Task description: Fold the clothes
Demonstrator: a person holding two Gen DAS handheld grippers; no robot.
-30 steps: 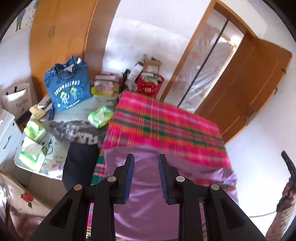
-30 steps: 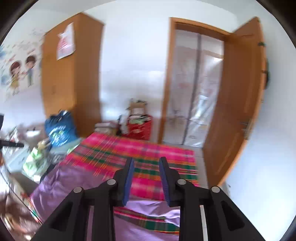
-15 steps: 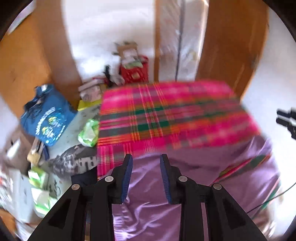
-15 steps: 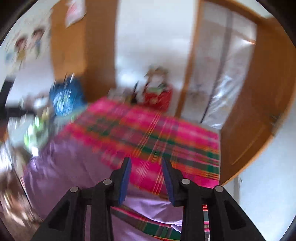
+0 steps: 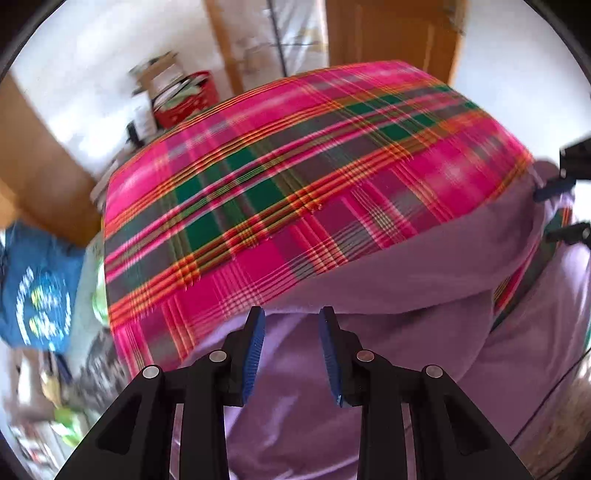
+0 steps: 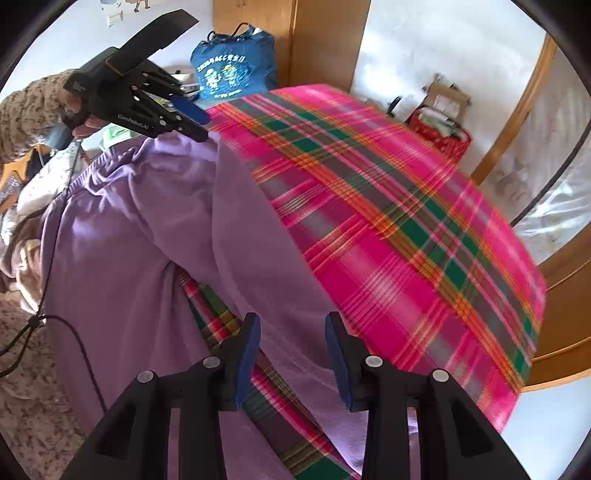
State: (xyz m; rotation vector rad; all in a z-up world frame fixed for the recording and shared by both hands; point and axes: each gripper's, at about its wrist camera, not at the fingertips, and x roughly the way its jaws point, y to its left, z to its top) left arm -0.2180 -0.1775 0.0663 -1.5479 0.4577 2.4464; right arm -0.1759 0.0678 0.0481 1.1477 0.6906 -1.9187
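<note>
Both grippers point steeply down at a purple garment [image 5: 369, 266] spread over a plaid cover [image 5: 295, 166]. The left gripper [image 5: 291, 347] hangs above the garment's upper edge, where the cloth meets the plaid; its blue pads [image 5: 255, 350] stand apart with only air between them, and whether they touch the cloth cannot be told. The right gripper [image 6: 291, 354] hangs over a strip of garment lying across the plaid; its jaws are opening, and nothing is pinched between them. In the right wrist view the left gripper [image 6: 195, 122] appears at the garment's far corner, held by a hand [image 6: 79, 122] in a mottled brown sleeve [image 6: 26, 114].

Surroundings: a blue bag [image 6: 232, 70] stands beyond the plaid by a wooden wardrobe [image 6: 317, 40]; a red basket [image 6: 443, 133] of oddments sits by the wall near a wooden door [image 5: 391, 33]. A black cable [image 6: 66, 325] trails over the garment's left part. Nothing lies between either gripper and the cloth.

The garment is plain lilac, soft, loosely folded, with a gathered edge near the held corner and a gap where plaid shows through.
</note>
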